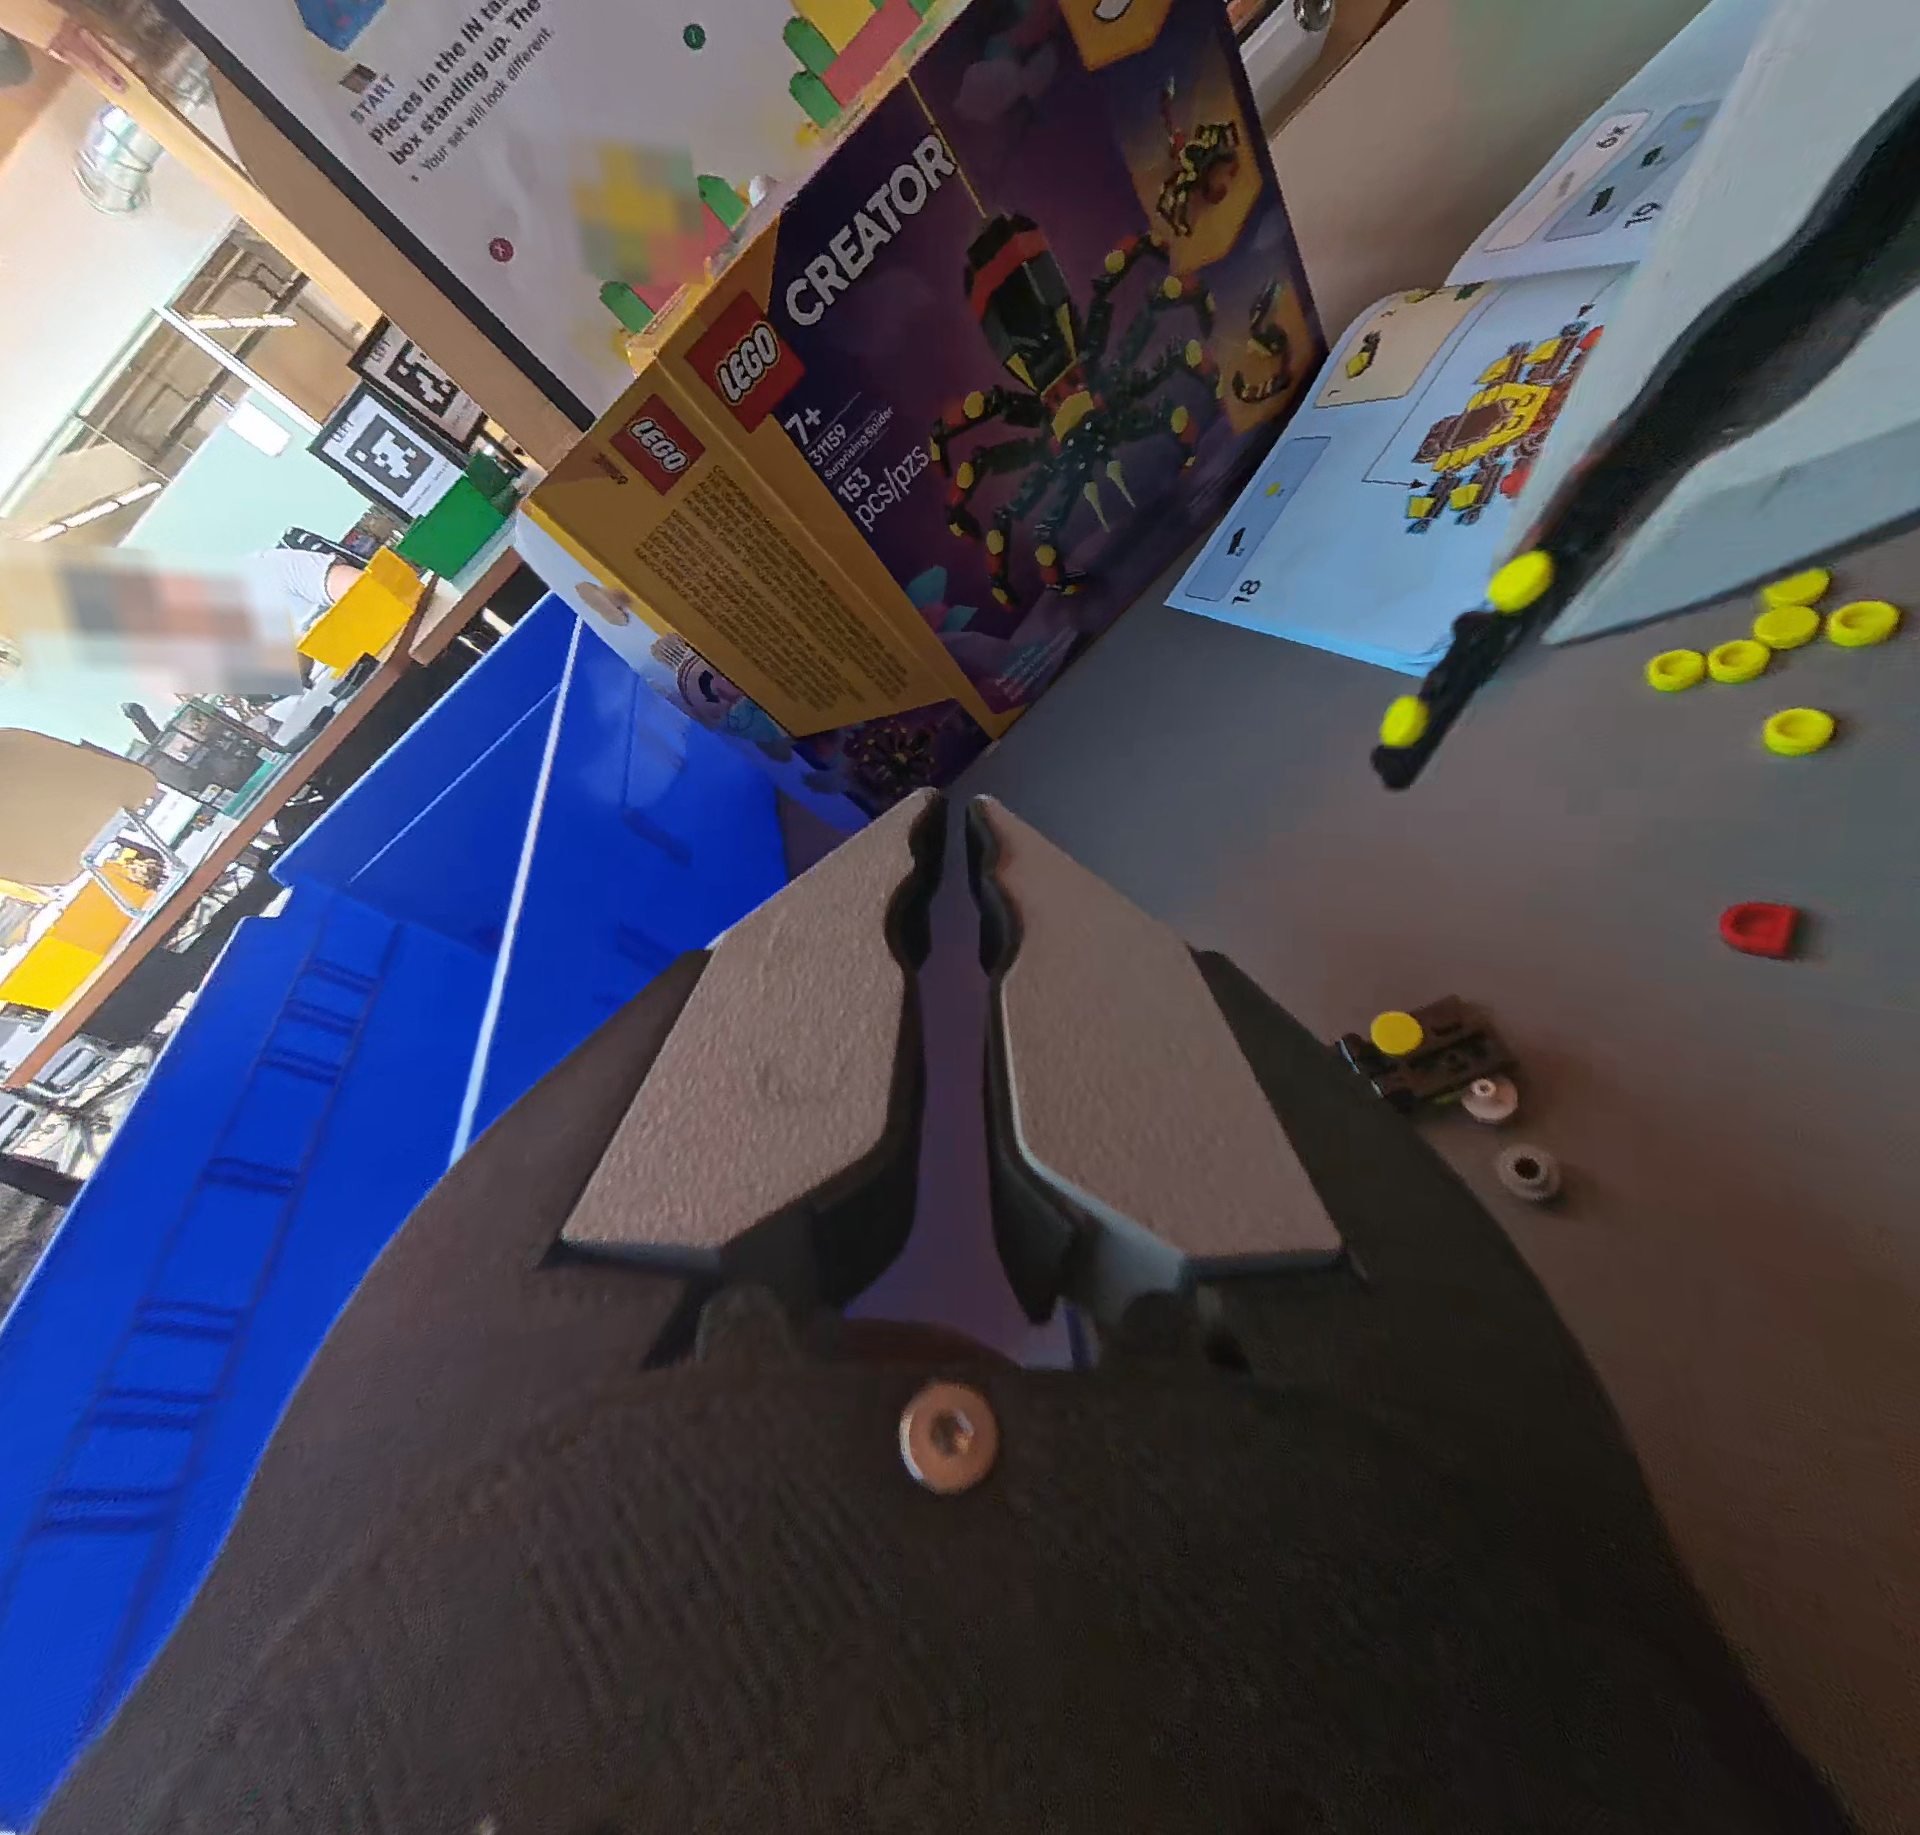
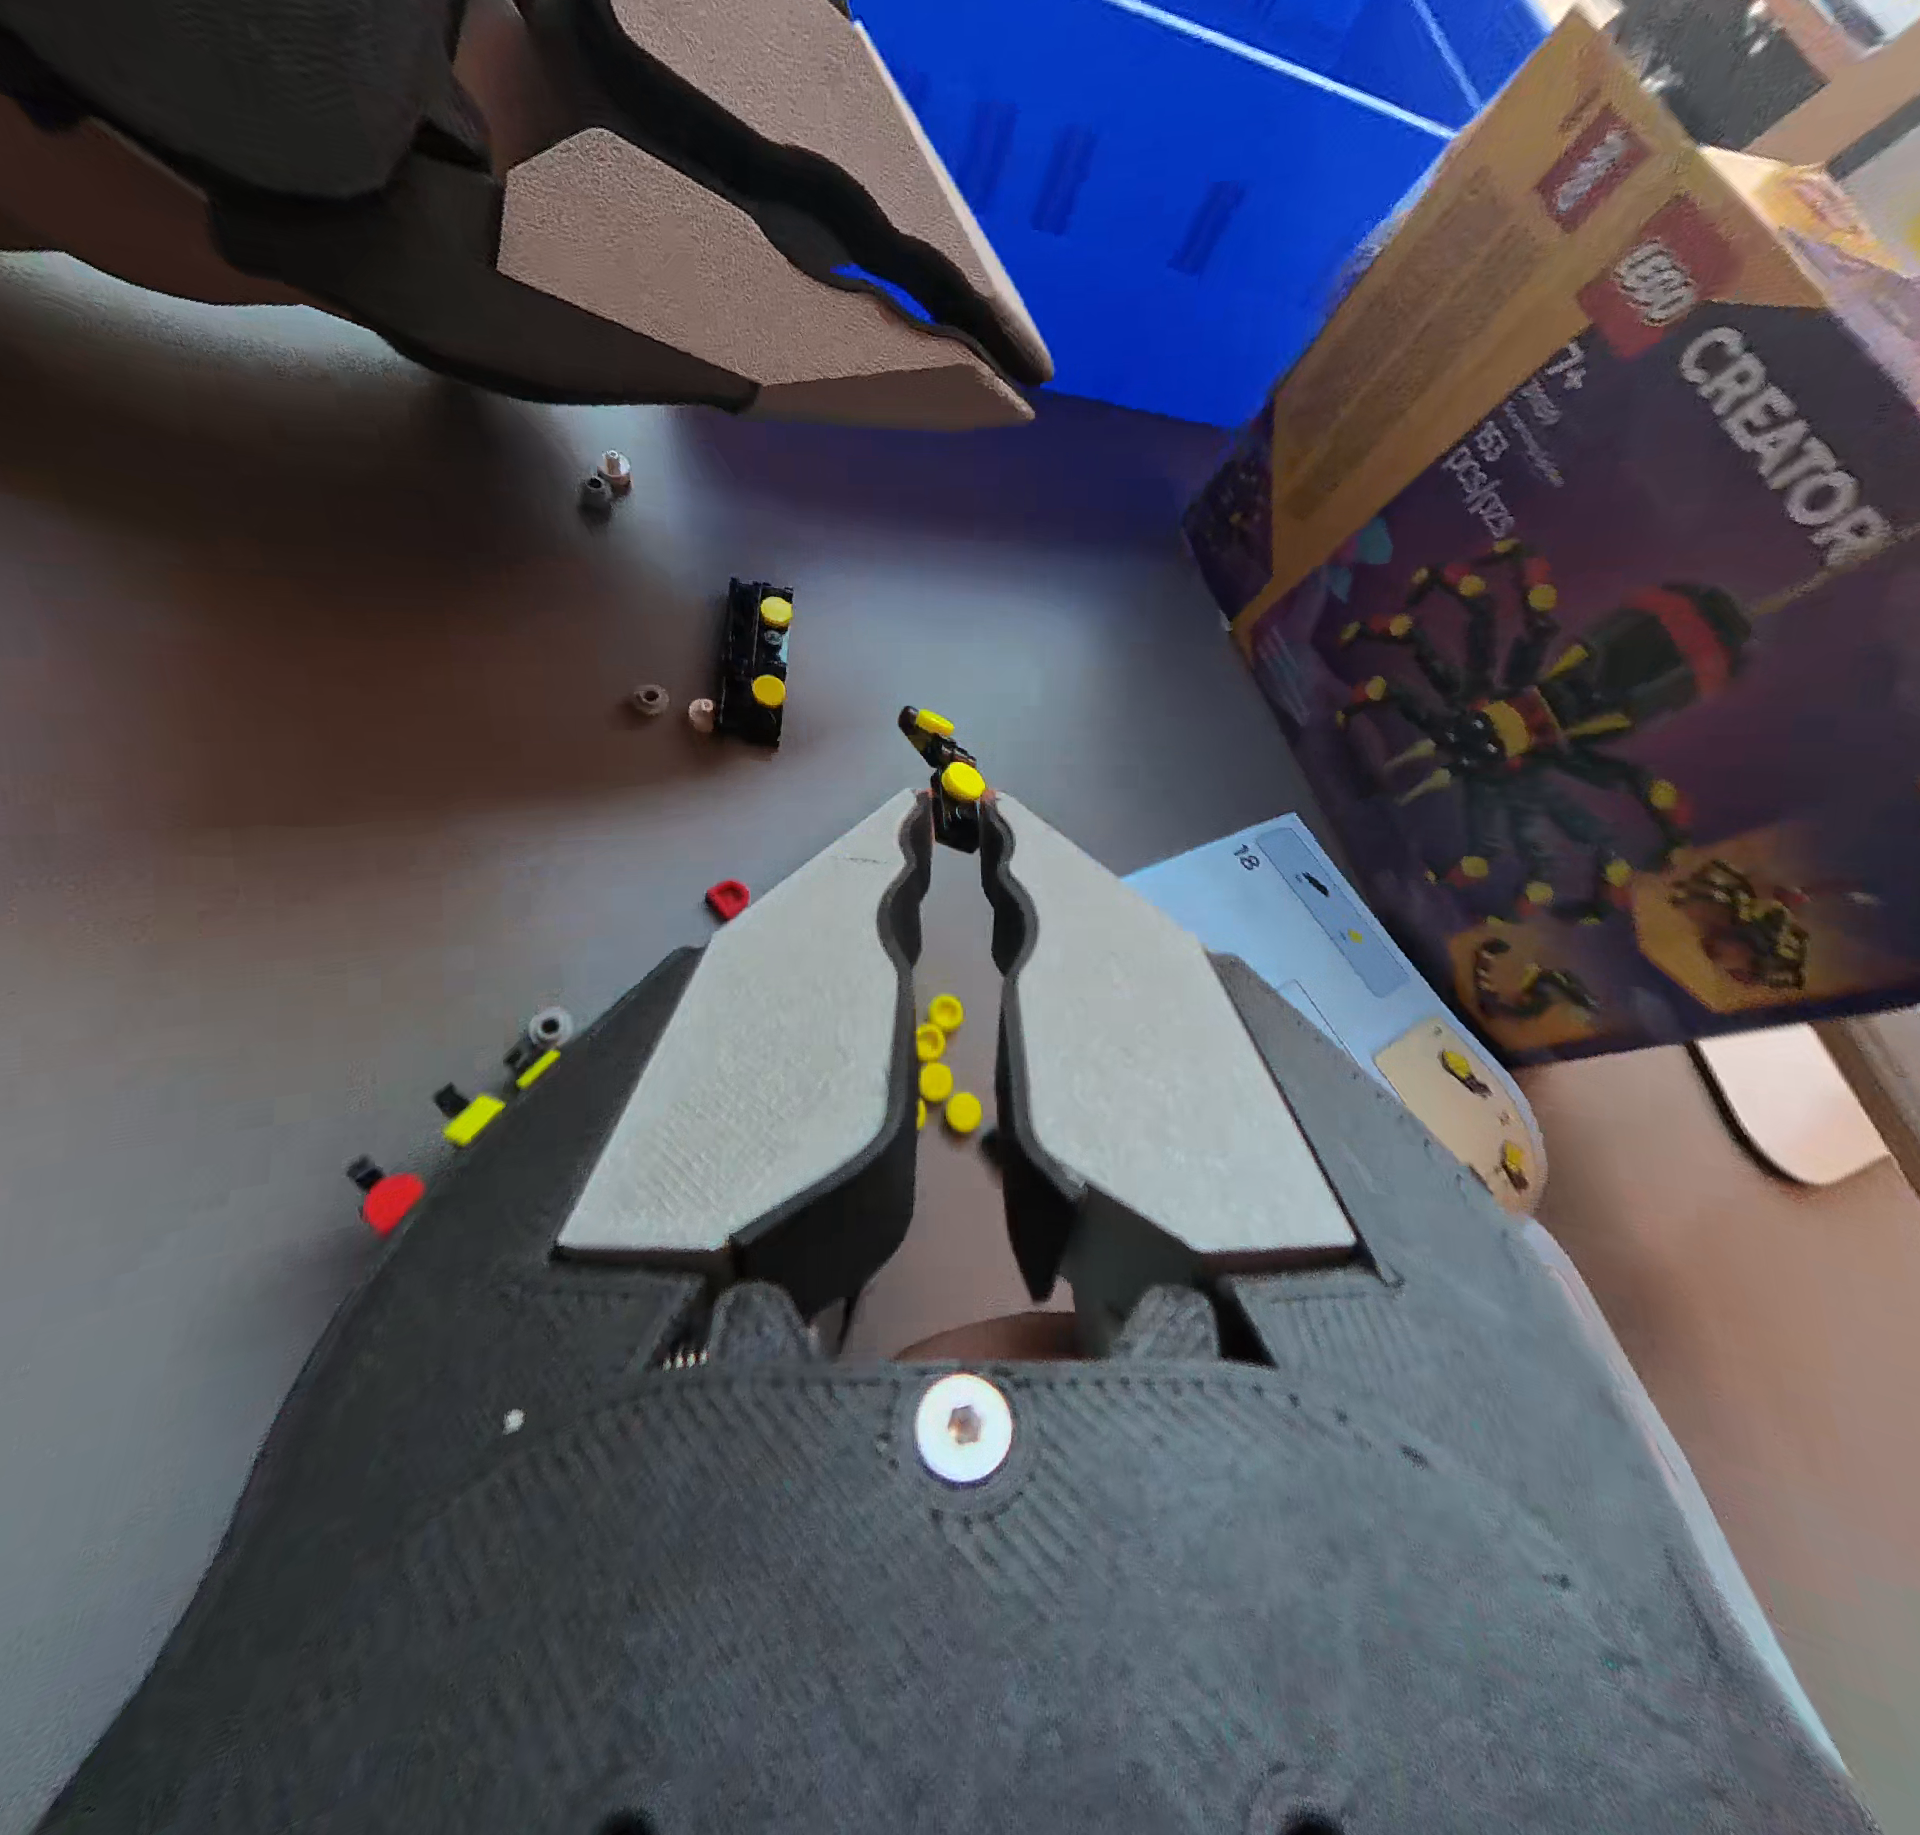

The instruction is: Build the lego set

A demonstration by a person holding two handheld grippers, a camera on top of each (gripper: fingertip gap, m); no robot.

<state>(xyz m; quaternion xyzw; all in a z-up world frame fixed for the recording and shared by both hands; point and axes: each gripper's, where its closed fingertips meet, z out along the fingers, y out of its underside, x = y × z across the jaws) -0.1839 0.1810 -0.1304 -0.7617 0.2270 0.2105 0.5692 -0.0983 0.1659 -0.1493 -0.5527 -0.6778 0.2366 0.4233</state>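
Observation:
My right gripper (image 2: 958, 817) is shut on a thin black leg piece with yellow round tiles (image 2: 940, 767), held above the dark table. The leg piece also shows in the left wrist view (image 1: 1465, 668), sticking out of the right gripper's fingers (image 1: 1704, 414). My left gripper (image 1: 956, 814) is shut and empty, held above the table near the blue bin; it also shows in the right wrist view (image 2: 1023, 372). A small black assembly with two yellow tiles (image 2: 758, 663) lies on the table between the grippers, and shows in the left wrist view (image 1: 1429, 1053).
A blue bin (image 1: 436, 954) stands at the left. The set's box (image 1: 935, 414) stands upright behind an open instruction booklet (image 1: 1382, 455). Several loose yellow round tiles (image 1: 1766, 642), a red piece (image 1: 1758, 928), small grey round pieces (image 1: 1527, 1172) and yellow and black bits (image 2: 473, 1120) lie on the table. The tips of one gripper are about 9 cm away from the tips of the other.

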